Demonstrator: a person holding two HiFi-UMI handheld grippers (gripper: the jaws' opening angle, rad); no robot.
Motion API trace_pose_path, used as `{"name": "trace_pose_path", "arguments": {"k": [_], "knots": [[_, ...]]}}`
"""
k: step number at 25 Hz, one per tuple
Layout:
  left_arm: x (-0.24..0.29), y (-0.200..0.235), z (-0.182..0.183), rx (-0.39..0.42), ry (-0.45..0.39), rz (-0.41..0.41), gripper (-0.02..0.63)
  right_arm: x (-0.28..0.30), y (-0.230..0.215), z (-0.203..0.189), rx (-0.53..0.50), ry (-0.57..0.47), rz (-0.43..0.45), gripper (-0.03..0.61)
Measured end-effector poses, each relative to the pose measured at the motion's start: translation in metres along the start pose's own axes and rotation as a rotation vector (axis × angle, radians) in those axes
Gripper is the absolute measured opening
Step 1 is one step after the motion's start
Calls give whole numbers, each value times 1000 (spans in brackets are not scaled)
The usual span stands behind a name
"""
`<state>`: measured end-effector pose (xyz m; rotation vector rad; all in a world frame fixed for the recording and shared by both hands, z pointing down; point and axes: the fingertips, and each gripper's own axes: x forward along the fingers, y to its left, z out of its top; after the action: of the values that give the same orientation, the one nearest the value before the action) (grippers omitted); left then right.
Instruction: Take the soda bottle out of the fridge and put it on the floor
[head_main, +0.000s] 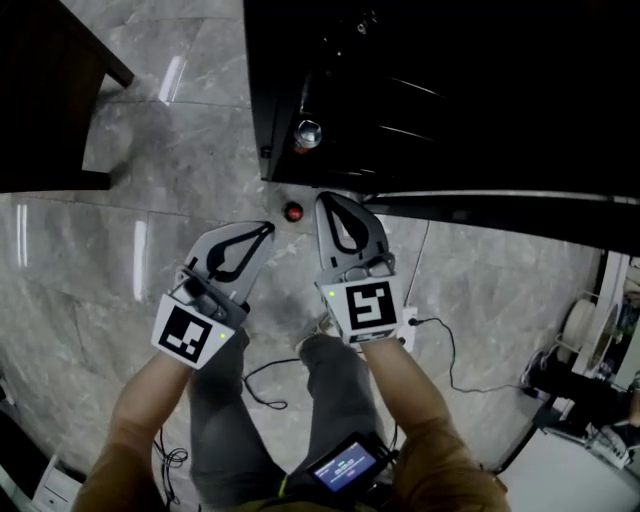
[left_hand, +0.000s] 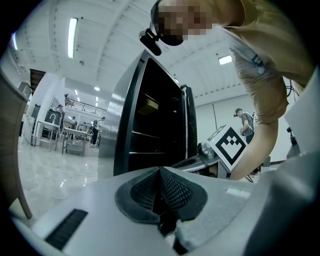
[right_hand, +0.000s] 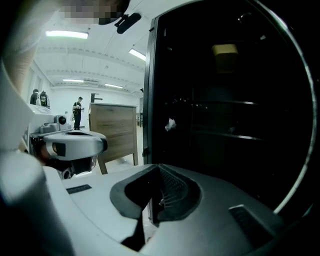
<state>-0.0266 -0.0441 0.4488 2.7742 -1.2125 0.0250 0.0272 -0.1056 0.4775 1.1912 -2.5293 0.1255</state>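
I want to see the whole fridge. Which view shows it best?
The left gripper view: the fridge stands open, with its side and shelves in frame. The right gripper view shows only its dark inside, close up. The head view sees it from above, mostly black.

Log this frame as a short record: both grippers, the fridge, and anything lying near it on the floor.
left gripper: jaws together, nothing between them
right gripper: jaws together, empty
fridge: open, dark shelves showing
floor: grey stone-look tiles
red round object: small, on the floor just in front of the fridge, ahead of both grippers
shiny round object: at the fridge's lower front corner; too small to identify
person: stands facing the fridge, a gripper in each hand
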Motion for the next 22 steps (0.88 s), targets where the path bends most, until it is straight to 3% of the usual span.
{"name": "trace_pose_path", "arguments": {"k": [7,13,22], "knots": [[-28,-24,92,-55,1,61,-6,-57,11,90,-15,20,0,0],[-39,-46,166,-19,6,92,-6,-106,15,161,19,-31,14,0],[-49,-70,246,-55,6,97,-6,-175,-10,251,16,-62,-79,0]]}}
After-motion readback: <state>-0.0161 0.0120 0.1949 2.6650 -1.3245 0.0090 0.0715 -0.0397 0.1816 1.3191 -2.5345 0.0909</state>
